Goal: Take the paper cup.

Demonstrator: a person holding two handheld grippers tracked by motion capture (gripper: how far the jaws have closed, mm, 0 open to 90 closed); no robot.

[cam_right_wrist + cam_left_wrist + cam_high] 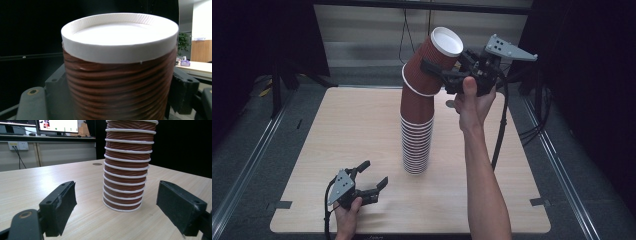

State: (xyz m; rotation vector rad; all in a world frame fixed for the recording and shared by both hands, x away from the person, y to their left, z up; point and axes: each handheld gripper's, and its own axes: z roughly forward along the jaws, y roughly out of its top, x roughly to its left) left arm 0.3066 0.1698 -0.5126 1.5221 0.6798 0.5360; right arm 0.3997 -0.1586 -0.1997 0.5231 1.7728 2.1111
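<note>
Top cup coming off the stack

Right tongs (439, 75) clamp the tilted top cup (437, 52) above the cup stack (417, 145); left tongs (371, 175), apart, wait beside its base. Next likely: lifting clear.

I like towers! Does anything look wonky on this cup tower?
Yes. The top cups lean over to the right, bent away from the straight stack on the table. The right claw grips the tilted top cup.

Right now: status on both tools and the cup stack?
Right tool shut on top cup, tilted off stack. Left tool open, low near stack base, touching nothing. Table otherwise bare.
</note>
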